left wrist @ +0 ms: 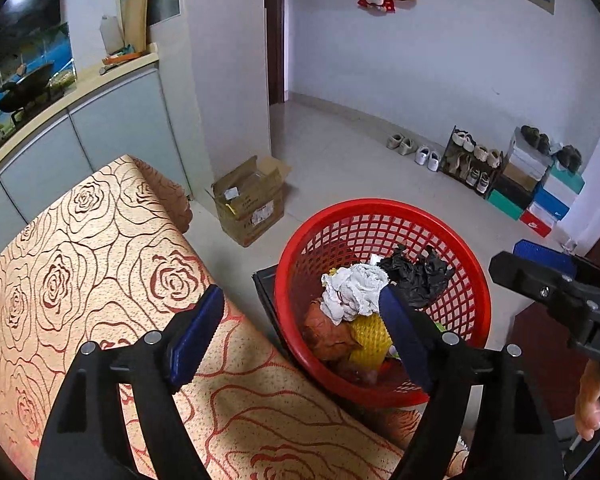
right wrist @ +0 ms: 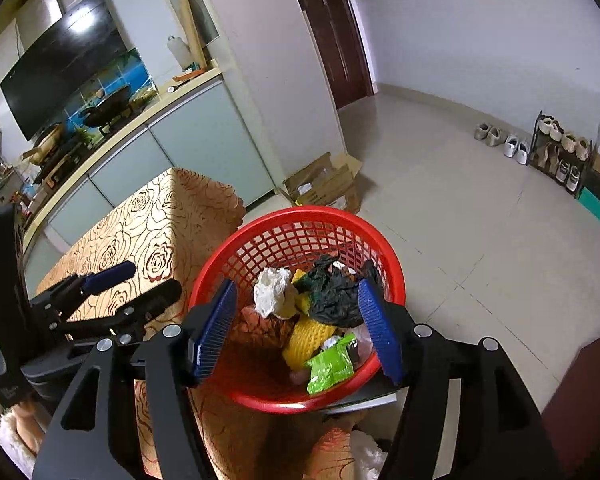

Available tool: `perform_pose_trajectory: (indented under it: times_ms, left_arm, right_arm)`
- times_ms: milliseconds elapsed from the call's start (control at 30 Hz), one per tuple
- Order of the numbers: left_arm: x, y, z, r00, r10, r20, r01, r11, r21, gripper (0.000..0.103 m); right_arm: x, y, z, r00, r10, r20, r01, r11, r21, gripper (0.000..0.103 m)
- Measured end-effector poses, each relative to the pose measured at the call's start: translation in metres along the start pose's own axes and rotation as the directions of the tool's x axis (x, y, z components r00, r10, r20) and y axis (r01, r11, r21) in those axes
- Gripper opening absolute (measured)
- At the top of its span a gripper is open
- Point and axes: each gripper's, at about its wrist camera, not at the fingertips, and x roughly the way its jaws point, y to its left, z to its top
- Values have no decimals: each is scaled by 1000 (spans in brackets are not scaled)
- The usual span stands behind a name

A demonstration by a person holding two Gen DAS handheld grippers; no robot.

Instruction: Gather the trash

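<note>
Red plastic lattice fills both views: the basket (right wrist: 296,304) sits just beside the corner of the rose-patterned bench (left wrist: 100,272), raised on a dark flat thing that I cannot make out. Inside it lies the collected trash: a crumpled white tissue (right wrist: 272,290), a black plastic bag (right wrist: 334,296), a yellow foam net (right wrist: 308,334), a green wrapper (right wrist: 330,366) nearest the basket's front rim, and a brownish wad (left wrist: 328,334) low on the bench side.

The left gripper (left wrist: 300,336) hangs over the basket's bench-side rim, its jaws spread wide with nothing pinched; one pad is over the bench cloth, the other over the tissue. The right gripper (right wrist: 298,330) hovers directly above the basket's middle, jaws also spread and empty, the rubbish well below the pads.

My read: both drops are done and this is the release-and-clear step. To do it well, keep the jaws wide while lifting straight up from the basket, so no pad snags the bag or drags the tissue back over the rim. The left one wants care, since it straddles the rim; drifting toward the bench first could nudge the basket. No trash shows on the bench in these views, so a scan beyond the basket seems the next call.
</note>
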Motion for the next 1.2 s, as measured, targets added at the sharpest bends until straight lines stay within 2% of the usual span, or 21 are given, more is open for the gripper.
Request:
perform_pose_trajectory:
  times_ms: [33, 100, 233, 467, 567, 667, 833, 1200]
  left_arm:
    - [-2, 0, 0, 1000, 3, 4, -3, 1000, 2, 78]
    - [-8, 0, -2, 1000, 9, 13, -9, 1000, 4, 78]
    - [-22, 1, -7, 999, 20, 35, -20, 1000, 4, 80]
    - [-55, 2, -20, 995, 44, 85, -44, 999, 0, 85]
    - [-71, 2, -27, 991, 66, 114, -66, 998, 2, 88]
    - [-92, 1, -36, 982, 107, 156, -109, 994, 6, 89]
    - [-128, -3, -55, 958, 177, 227, -180, 984, -4, 93]
    - [-168, -5, -96, 940, 229, 253, -211, 973, -94, 94]
  right_arm:
    - [-1, 0, -2, 1000, -1, 1, 1, 1000, -1, 62]
    - [-7, 1, -6, 1000, -9, 11, 9, 1000, 5, 69]
    - [-16, 3, -13, 1000, -12, 15, 12, 1000, 5, 72]
    - [-37, 19, -31, 998, -43, 50, 45, 998, -34, 85]
    - [-48, 27, -40, 996, -58, 70, 63, 996, -59, 86]
    - [-57, 34, -50, 994, -69, 87, 75, 995, -68, 96]
    - [-73, 47, -67, 989, -91, 116, 102, 990, -96, 96]
    - [-103, 60, -101, 981, -115, 157, 132, 986, -101, 96]
